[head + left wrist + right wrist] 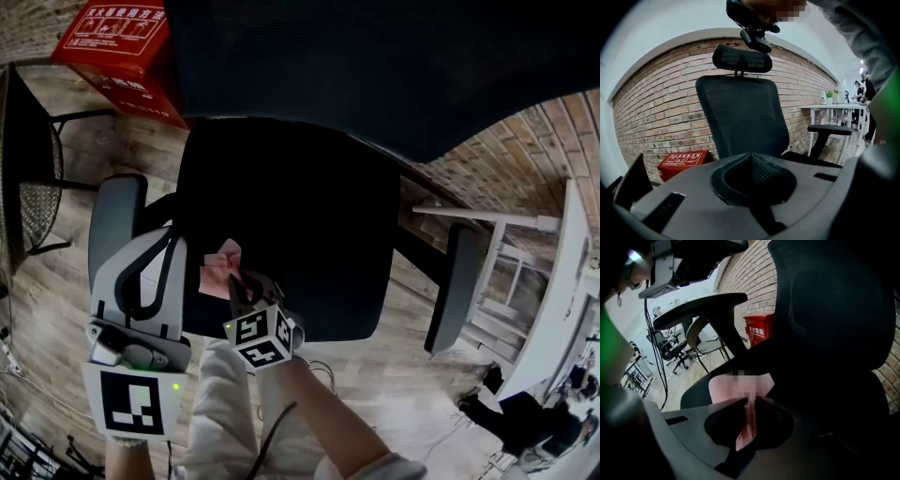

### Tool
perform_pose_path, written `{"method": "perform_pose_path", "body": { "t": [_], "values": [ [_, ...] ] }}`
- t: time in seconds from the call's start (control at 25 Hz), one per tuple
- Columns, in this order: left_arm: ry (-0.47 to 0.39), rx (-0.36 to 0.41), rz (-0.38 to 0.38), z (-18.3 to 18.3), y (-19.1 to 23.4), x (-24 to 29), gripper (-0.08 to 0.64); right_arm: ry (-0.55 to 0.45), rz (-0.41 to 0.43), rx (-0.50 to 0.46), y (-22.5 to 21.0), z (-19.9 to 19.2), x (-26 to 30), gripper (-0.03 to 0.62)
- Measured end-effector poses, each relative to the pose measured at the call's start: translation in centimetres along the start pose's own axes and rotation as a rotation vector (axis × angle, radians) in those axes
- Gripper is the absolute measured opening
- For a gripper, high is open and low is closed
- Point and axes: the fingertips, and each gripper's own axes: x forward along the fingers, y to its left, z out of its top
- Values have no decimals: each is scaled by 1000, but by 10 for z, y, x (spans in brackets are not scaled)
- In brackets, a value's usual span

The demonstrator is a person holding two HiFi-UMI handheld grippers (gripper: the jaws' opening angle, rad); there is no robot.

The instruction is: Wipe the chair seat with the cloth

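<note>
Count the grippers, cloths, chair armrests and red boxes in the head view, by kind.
Grippers: 2, left gripper, right gripper
Cloths: 1, pink cloth
Armrests: 2, left-hand armrest, right-hand armrest
Red boxes: 1, red box
Total: 6

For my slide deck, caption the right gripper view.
Right gripper shut on a pink cloth at the black chair seat, brick wall behind.
</note>
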Motion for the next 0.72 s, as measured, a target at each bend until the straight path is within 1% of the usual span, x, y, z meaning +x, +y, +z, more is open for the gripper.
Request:
{"method": "perform_pose_path", "body": {
  "t": [0.28,0.6,0.72],
  "values": [
    [-1,10,-43,5,-24,10,18,47,-122,3,-52,-38,-29,55],
    [4,27,-95,12,-54,25,18,100,-273,40,-115,-91,-80,55],
    [2,33,-108,17,-63,29,18,121,-332,75,-138,-112,-103,55]
  ]
}}
